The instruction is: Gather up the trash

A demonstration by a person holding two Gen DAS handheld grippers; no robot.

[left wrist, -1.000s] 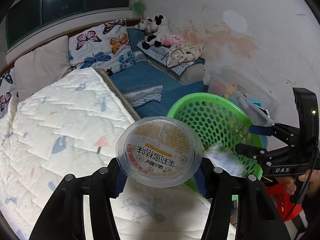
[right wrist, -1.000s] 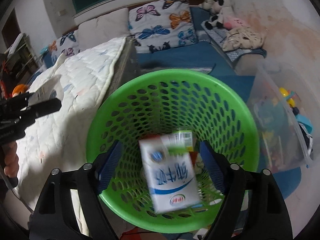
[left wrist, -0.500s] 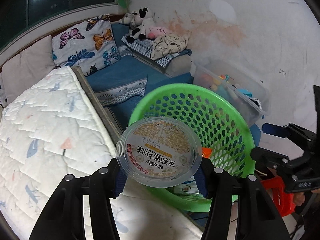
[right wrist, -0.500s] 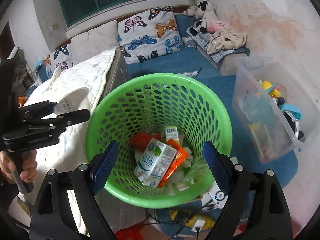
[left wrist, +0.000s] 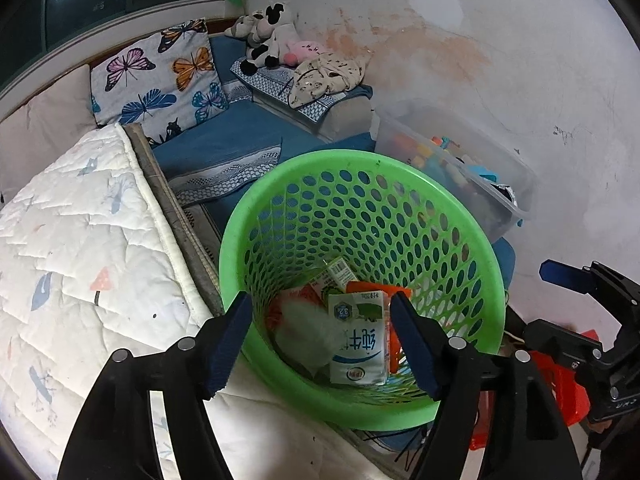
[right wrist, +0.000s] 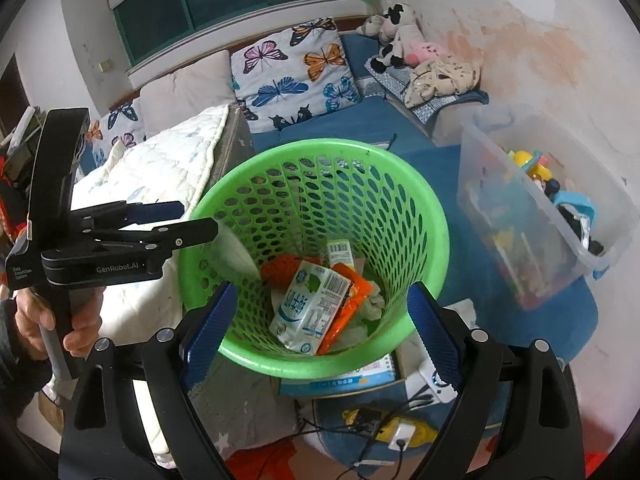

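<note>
A green perforated basket (left wrist: pixel 400 184) stands beside the bed, also in the right wrist view (right wrist: pixel 436 240). Inside lie a white-and-blue milk carton (left wrist: pixel 360 344), orange wrappers (right wrist: pixel 348 300) and other trash. A clear plastic cup (right wrist: pixel 236 252), blurred, is inside the basket by its left wall, just off the left gripper's fingertips; it shows as a pale blur in the left wrist view (left wrist: pixel 308 332). My left gripper (left wrist: pixel 320 340) is open and empty over the basket's near rim. My right gripper (right wrist: pixel 316 320) is open and empty above the basket.
A white quilted mattress (left wrist: pixel 80 240) lies left of the basket. A clear bin of toys (right wrist: pixel 540 216) stands to the right by the wall. Butterfly pillows (right wrist: pixel 296 76) and plush toys (right wrist: pixel 400 40) sit at the back. Cables and a charger (right wrist: pixel 400 432) lie on the floor below.
The left gripper moved over the basket, opened and let go of the clear cup, which has dropped into the basket. The milk carton let go by the right gripper now lies at the bottom.
</note>
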